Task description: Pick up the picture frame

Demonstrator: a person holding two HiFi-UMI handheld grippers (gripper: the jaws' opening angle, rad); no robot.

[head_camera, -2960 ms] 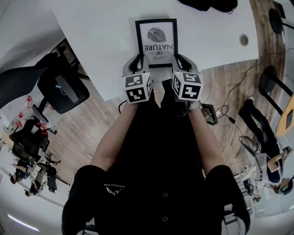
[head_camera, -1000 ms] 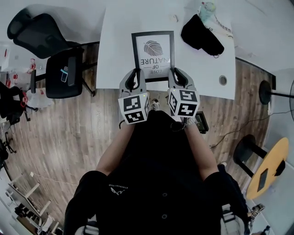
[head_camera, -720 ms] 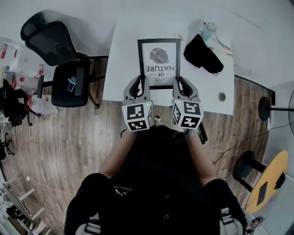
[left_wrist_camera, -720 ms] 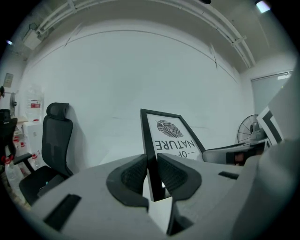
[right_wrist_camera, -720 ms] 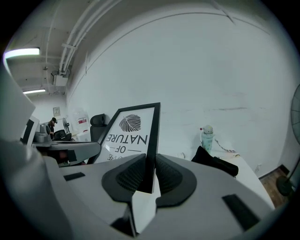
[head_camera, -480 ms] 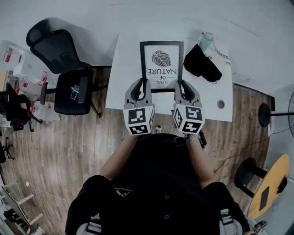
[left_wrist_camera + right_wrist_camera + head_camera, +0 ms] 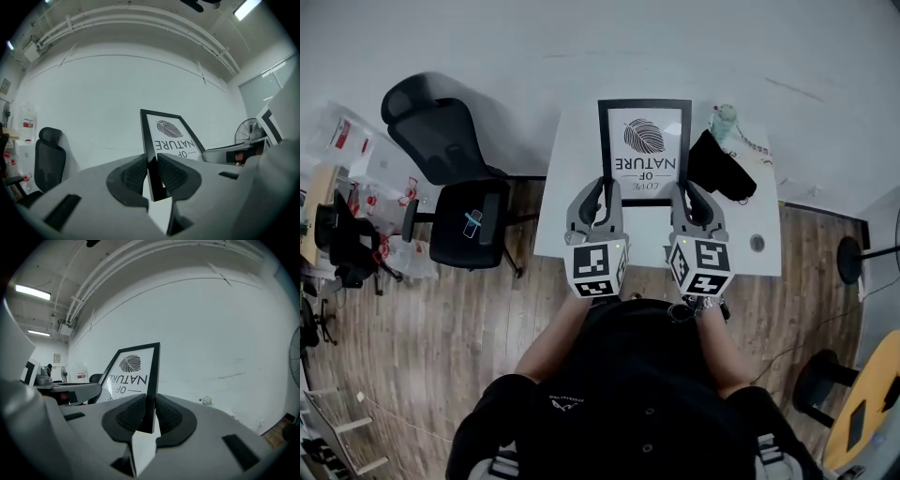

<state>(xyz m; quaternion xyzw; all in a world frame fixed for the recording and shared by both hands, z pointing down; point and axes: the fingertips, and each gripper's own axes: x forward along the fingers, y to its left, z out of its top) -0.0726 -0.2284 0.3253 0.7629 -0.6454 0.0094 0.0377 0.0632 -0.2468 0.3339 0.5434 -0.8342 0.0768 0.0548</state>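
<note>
Picture frame: black border, leaf print facing up, lettering reads inverted in head view. Held over white counter, near edge toward person.
Left hand-held gripper: jaws clamped on frame's left border near lower corner.
Right hand-held gripper: jaws clamped on right border, likewise.
Black cloth item and bottle on counter, right of frame.
Office chair left of counter.

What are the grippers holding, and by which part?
The picture frame, held by both: the left gripper clamps one side bar, the right gripper the opposite bar, each at its near end.
</note>
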